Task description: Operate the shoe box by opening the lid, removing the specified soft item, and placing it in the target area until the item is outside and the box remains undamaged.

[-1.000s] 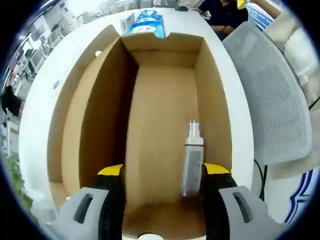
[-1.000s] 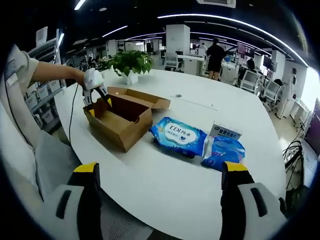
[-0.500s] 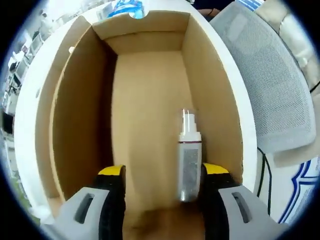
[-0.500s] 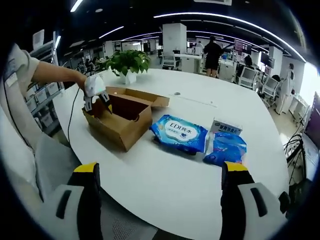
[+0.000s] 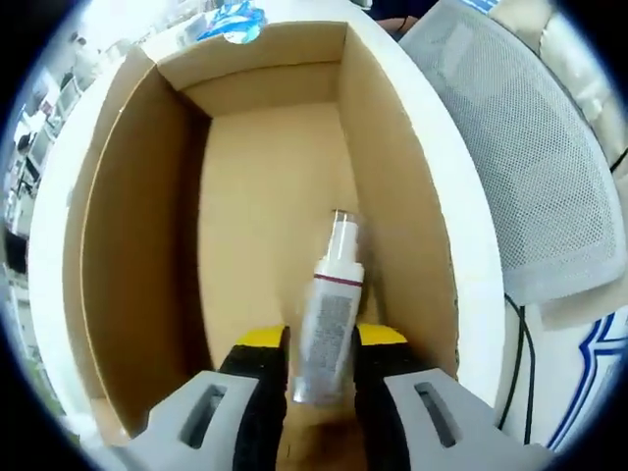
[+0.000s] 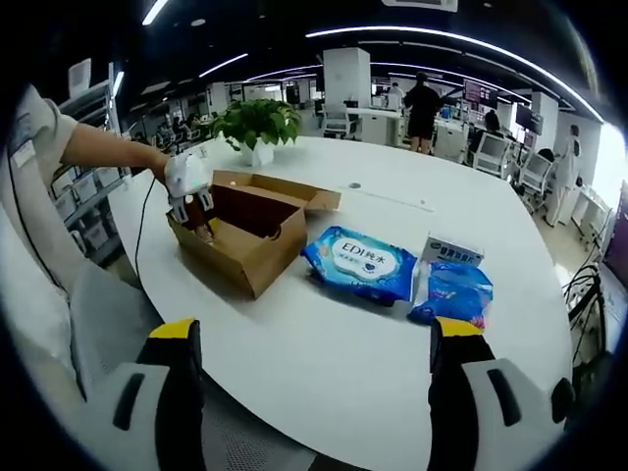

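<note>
Reaching down into the open cardboard box (image 5: 265, 196), the left gripper (image 5: 320, 343) has its yellow-tipped jaws narrowed around a small spray bottle (image 5: 327, 314), one jaw on each side of the bottle's lower body. The bottle lies on the box floor near the right wall, nozzle end pointing toward the far end wall. A mesh chair (image 5: 520, 167) sits just past the box's right side.

In the right gripper view, the right gripper (image 6: 309, 348) hangs wide apart w/ nothing between the jaws, over the near edge of the white table (image 6: 324, 334). The box (image 6: 245, 231) stands toward the table's left edge, lid flap folded back on its far side; the left gripper (image 6: 188, 196), in a person's hand, dips into the box's left end. Approx. mid-table lies a blue wipes pack (image 6: 361, 263); right of it a smaller blue pack (image 6: 453, 292) and a small white-and-blue carton (image 6: 453, 251). A potted plant (image 6: 257, 123) sits at the far edge behind the box.
</note>
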The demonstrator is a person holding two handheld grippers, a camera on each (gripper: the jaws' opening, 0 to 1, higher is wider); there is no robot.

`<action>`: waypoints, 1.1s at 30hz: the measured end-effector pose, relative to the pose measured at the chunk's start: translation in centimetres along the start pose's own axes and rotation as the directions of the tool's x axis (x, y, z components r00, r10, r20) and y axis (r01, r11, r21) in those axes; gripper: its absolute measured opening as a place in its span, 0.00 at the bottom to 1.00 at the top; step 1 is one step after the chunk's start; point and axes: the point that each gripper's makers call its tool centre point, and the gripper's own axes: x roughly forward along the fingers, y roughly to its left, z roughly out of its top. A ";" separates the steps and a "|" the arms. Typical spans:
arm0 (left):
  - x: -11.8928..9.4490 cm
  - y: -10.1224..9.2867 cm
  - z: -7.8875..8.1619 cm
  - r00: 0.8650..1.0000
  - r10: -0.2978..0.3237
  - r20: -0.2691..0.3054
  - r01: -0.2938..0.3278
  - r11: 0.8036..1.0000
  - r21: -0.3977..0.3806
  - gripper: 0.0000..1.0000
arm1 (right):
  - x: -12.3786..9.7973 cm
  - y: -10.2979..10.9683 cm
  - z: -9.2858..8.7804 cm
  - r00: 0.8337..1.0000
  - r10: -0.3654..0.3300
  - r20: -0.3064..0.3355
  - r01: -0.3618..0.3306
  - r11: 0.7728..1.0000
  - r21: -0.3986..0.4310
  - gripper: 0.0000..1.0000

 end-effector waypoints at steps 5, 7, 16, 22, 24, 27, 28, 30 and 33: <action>0.1 0.8 0.0 0.999 0.053 -0.001 -0.053 0.998 0.035 0.20 | 0.1 0.2 0.1 1.000 0.009 0.007 -0.009 1.000 -0.002 0.91; 0.0 0.7 0.0 0.999 0.052 -0.008 -0.052 0.998 0.022 0.20 | 0.0 0.3 0.3 1.000 0.012 0.014 -0.012 1.000 -0.003 0.90; -1.4 1.7 0.9 0.993 0.111 0.028 -0.110 0.994 -0.024 0.18 | -0.1 0.9 1.0 0.999 0.027 0.043 -0.026 1.000 -0.016 0.87; -2.7 2.2 1.6 0.986 0.147 0.076 -0.141 0.987 -0.077 0.17 | -0.1 1.7 1.5 0.996 0.047 0.076 -0.044 0.998 -0.041 0.83; -3.4 2.3 2.1 0.981 0.163 0.101 -0.154 0.984 -0.092 0.17 | 0.0 1.8 1.7 0.995 0.052 0.084 -0.048 0.997 -0.053 0.82; -4.3 2.4 2.8 0.972 0.187 0.139 -0.171 0.978 -0.120 0.17 | 0.2 2.1 2.0 0.993 0.061 0.098 -0.055 0.996 -0.065 0.80; -4.7 2.4 3.1 0.969 0.193 0.153 -0.174 0.976 -0.127 0.17 | 0.2 2.3 2.1 0.992 0.067 0.103 -0.060 0.996 -0.070 0.79; -5.1 2.4 3.5 0.966 0.199 0.166 -0.179 0.975 -0.129 0.17 | 0.4 2.6 2.4 0.990 0.081 0.115 -0.070 0.994 -0.089 0.77; -5.8 2.2 4.2 0.958 0.211 0.194 -0.187 0.973 -0.133 0.17 | 0.5 3.0 2.7 0.988 0.093 0.122 -0.081 0.991 -0.103 0.73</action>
